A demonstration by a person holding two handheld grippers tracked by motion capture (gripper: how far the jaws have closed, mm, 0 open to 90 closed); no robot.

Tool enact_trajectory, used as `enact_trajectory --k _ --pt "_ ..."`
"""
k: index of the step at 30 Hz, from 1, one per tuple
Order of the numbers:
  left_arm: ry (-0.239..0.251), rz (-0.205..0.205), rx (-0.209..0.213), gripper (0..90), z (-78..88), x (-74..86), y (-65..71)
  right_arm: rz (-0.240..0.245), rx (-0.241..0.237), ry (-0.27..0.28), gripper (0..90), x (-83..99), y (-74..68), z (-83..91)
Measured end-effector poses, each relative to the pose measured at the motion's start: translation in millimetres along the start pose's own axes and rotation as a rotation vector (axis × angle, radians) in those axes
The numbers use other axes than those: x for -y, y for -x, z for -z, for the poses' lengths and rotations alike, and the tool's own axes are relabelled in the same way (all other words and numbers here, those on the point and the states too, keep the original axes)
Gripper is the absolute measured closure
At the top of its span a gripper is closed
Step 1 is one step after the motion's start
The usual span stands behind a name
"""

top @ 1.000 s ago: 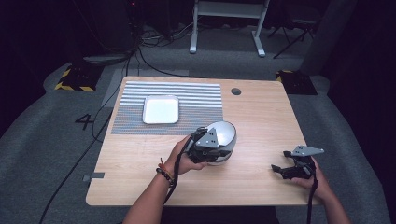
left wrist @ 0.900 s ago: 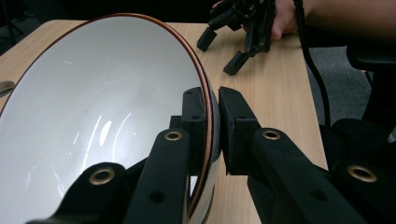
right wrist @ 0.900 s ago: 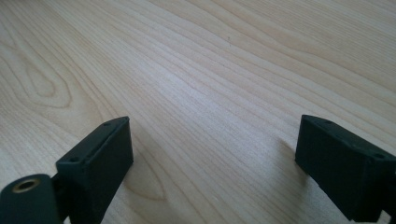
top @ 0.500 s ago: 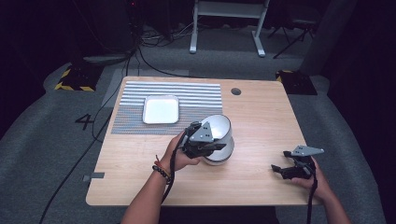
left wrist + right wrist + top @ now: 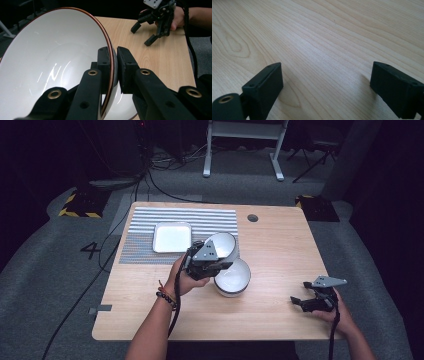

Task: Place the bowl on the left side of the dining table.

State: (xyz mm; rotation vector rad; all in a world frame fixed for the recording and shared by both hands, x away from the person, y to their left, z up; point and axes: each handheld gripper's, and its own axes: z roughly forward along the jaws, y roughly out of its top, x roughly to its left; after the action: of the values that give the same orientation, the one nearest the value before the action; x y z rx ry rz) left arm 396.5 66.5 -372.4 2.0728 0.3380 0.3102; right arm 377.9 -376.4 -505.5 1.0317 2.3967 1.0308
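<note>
High view showed two bowls: my left gripper (image 5: 220, 261) clamped the upper bowl's (image 5: 223, 245) rim, tilted, lifted since earlier off the lower bowl (image 5: 234, 279) at five o'clock. My right gripper (image 5: 306, 303) gaped empty.

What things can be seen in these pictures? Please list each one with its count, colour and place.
held bowl: 1, white with a brown rim, tilted, lifted above the table, rim clamped by the left gripper
second bowl: 1, white, upright on the wood near the table's middle
square plate: 1, white, on the striped mat
striped mat: 1, grey and white, far left part of the table
table: 1, light wood
left gripper: 1, black, shut on the held bowl's rim
right gripper: 1, black, jaws open, low over the table's near right corner
</note>
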Motion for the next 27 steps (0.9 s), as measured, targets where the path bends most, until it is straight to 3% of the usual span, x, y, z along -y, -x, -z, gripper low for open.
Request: enact_trajectory --k 14,15,18,25,27 --pt "-0.006 0.056 -0.069 81.1 9.9 5.2 -24.8 0.0 0.0 0.001 11.3 0.0 0.0 0.0" --pt "-0.002 0.077 -0.067 81.1 9.6 6.8 -26.4 -0.001 -0.001 0.001 11.3 0.0 0.0 -0.1" --pt "-0.017 0.089 -0.077 81.1 10.8 9.1 -31.3 0.0 0.0 0.0 11.3 0.0 0.0 0.0" --pt "-0.015 0.127 -0.132 81.1 16.1 17.6 -49.9 -0.001 0.0 0.0 11.3 0.0 -0.1 0.0" --pt "-0.014 0.149 -0.127 81.1 17.7 20.6 -55.5 -0.001 -0.001 0.001 11.3 0.0 -0.1 0.0"
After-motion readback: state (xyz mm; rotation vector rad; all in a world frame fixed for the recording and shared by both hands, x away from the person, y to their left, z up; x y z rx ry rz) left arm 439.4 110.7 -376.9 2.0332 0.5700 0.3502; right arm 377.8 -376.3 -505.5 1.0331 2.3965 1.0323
